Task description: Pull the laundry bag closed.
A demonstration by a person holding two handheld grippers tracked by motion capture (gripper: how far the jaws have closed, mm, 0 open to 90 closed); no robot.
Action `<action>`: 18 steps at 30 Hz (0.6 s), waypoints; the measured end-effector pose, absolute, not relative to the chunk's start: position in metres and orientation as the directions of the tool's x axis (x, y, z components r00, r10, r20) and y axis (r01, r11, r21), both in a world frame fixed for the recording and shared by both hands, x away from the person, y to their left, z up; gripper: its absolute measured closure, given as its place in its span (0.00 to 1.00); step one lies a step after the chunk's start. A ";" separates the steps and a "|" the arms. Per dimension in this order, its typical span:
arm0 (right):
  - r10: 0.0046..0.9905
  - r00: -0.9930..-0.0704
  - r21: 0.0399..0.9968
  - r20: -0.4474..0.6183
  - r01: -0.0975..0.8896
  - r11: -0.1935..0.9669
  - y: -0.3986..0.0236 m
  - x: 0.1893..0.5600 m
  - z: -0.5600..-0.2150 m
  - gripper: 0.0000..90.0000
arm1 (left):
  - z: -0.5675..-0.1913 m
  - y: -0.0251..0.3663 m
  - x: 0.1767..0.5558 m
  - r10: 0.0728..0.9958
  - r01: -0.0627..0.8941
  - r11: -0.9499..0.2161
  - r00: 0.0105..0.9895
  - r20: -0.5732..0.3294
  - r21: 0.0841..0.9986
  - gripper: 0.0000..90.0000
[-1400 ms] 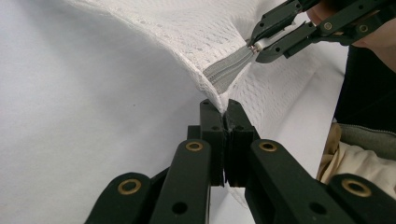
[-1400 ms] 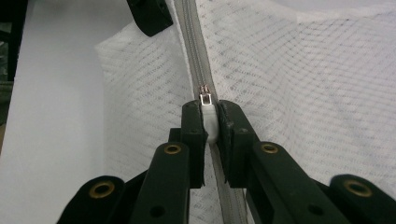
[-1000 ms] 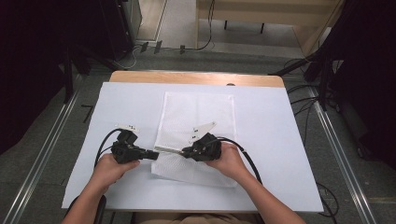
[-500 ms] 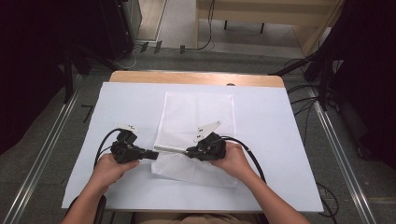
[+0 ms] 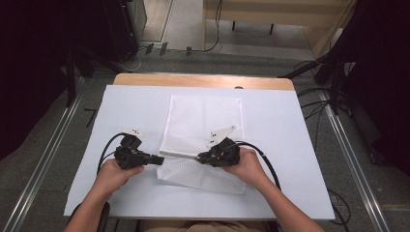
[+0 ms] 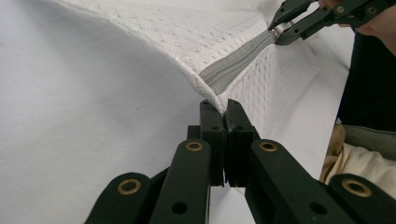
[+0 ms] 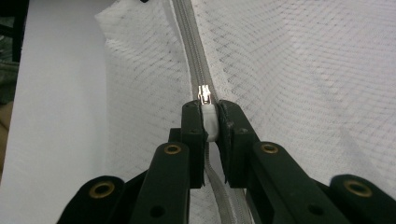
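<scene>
- Left gripper [image 6: 223, 105]: jaws clamped on the corner of the white mesh bag [image 6: 187, 32]; the pinched edge is hidden between the pads.
- Right gripper [image 7: 210, 109]: jaws closed on the white zipper pull [image 7: 210, 122], its metal slider [image 7: 205, 93] just ahead.
- The grey zipper [image 7: 187, 42] runs beyond, flanked by diamond-patterned netting.
- The bag lies on a smooth white table cover [image 5: 290, 125]; its near flap is folded.

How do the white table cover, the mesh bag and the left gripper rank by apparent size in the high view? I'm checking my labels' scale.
1. white table cover, by far the largest.
2. mesh bag, lying on the cover.
3. left gripper, the smallest; it sits nearer the camera than the bag's far end, yet still looks clearly smaller.
</scene>
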State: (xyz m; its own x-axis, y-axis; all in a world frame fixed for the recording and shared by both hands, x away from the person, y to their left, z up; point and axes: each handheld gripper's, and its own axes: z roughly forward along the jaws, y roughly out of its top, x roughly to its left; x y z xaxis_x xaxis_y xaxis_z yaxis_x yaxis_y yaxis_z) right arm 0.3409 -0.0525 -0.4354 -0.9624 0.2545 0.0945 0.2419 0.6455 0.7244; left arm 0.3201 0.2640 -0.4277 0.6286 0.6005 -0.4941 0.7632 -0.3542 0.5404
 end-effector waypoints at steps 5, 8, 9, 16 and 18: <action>0.262 -0.960 0.722 0.094 0.247 0.647 -0.059 0.342 -0.435 0.92 | -0.428 0.265 0.320 0.600 0.762 -0.355 0.630 -0.493 0.542 0.99; 0.265 -0.960 0.721 0.092 0.248 0.647 -0.062 0.342 -0.435 0.92 | -0.428 0.265 0.320 0.600 0.762 -0.357 0.630 -0.493 0.540 0.99; 0.267 -0.959 0.720 0.097 0.253 0.647 -0.063 0.341 -0.435 0.92 | -0.428 0.265 0.320 0.601 0.763 -0.355 0.629 -0.493 0.540 0.99; 0.275 -0.956 0.716 0.104 0.263 0.646 -0.071 0.342 -0.435 0.92 | -0.428 0.265 0.320 0.602 0.766 -0.350 0.625 -0.497 0.539 0.99; 0.273 -0.956 0.720 0.109 0.265 0.642 -0.073 0.342 -0.435 0.92 | -0.428 0.265 0.320 0.600 0.765 -0.351 0.626 -0.498 0.539 0.99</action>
